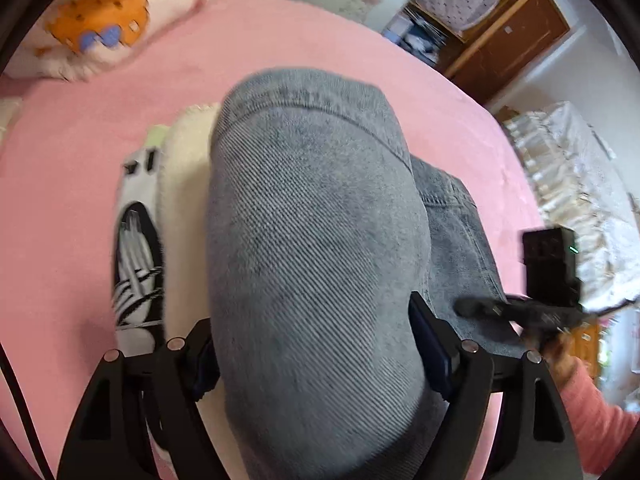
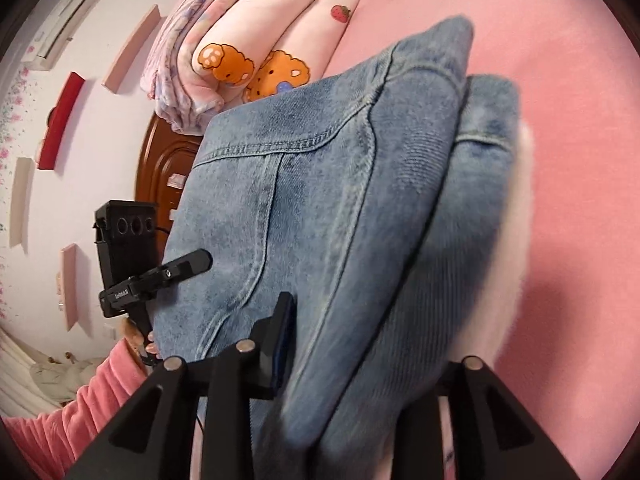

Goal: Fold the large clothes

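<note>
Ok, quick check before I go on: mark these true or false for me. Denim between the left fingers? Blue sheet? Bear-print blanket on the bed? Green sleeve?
1. The denim garment sits between the fingers of the left gripper. True.
2. The bed sheet is blue. False: it is pink.
3. A folded blanket with orange bear prints lies on the bed beyond the denim. True.
4. The person's sleeve is green. False: it is pink.
</note>
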